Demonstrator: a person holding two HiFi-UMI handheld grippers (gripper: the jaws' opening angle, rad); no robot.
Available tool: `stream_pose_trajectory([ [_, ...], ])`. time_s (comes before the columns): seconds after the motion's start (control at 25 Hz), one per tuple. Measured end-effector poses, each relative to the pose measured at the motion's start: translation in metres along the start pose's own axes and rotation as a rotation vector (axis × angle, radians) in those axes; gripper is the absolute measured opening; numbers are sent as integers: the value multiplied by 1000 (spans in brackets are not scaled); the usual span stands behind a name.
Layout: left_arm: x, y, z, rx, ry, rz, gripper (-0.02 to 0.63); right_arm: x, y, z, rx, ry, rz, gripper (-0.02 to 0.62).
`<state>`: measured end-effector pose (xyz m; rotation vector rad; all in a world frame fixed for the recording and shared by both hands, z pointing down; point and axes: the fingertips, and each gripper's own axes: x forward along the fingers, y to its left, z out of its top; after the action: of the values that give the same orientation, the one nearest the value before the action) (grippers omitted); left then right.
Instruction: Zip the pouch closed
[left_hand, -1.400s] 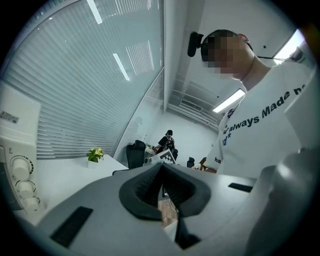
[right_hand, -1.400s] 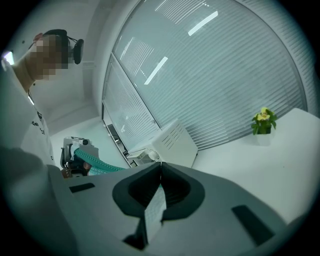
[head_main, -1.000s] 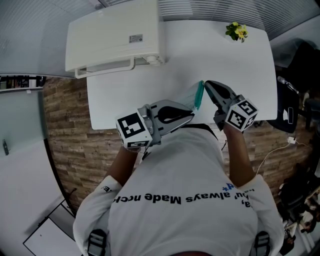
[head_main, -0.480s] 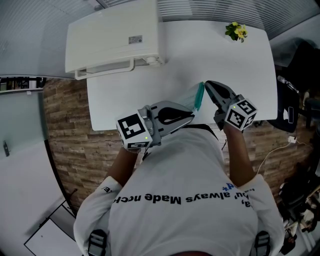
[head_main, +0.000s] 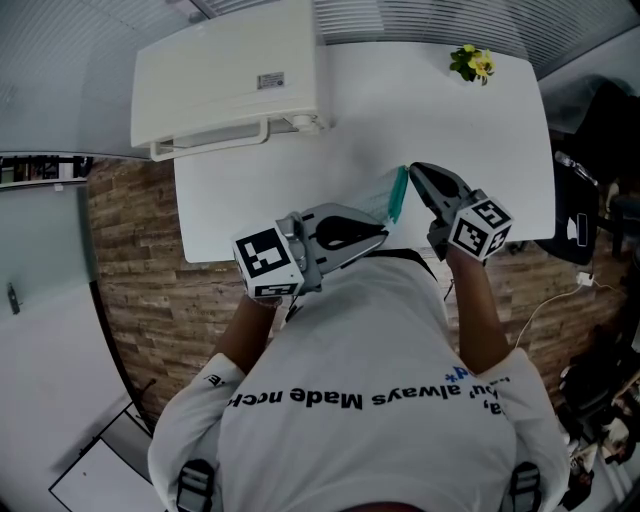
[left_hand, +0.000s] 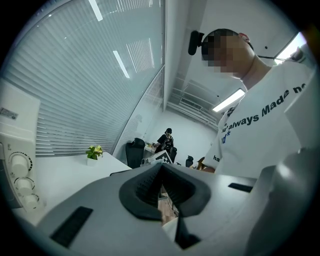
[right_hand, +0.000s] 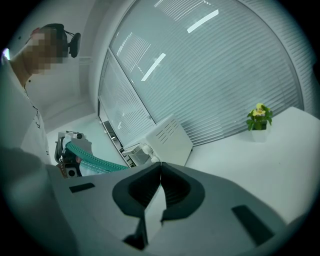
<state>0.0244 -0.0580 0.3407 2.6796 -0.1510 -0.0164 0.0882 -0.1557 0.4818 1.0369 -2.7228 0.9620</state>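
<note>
Stretching away from the person, the pouch (head_main: 386, 203) runs along its zipper (head_main: 399, 192). The left hand-held gripper (head_main: 383, 232) is pinched shut on its near end, the right hand-held gripper (head_main: 413, 168) on its far end.

- Smooth, matt white top on the table (head_main: 480, 150).
- Hard white plastic, faintly glossy, on the appliance (head_main: 225, 75).
- Thin, translucent film for the pouch (head_main: 383, 200); teal toothed plastic along its zipper (head_main: 400, 192).
- Matt grey plastic on the left gripper (head_main: 383, 232) and right gripper (head_main: 412, 168); black ribbed pads (left_hand: 145, 187).
- Wood-grain planks for the floor (head_main: 130, 260).
- Soft white cloth for the shirt (head_main: 370, 440).
</note>
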Motion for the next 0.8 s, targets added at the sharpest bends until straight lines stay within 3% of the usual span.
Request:
stream_pose_trajectory([
  [0.8, -4, 10, -3, -31, -40, 37, 23, 2, -4, -7, 5, 24, -24, 21],
])
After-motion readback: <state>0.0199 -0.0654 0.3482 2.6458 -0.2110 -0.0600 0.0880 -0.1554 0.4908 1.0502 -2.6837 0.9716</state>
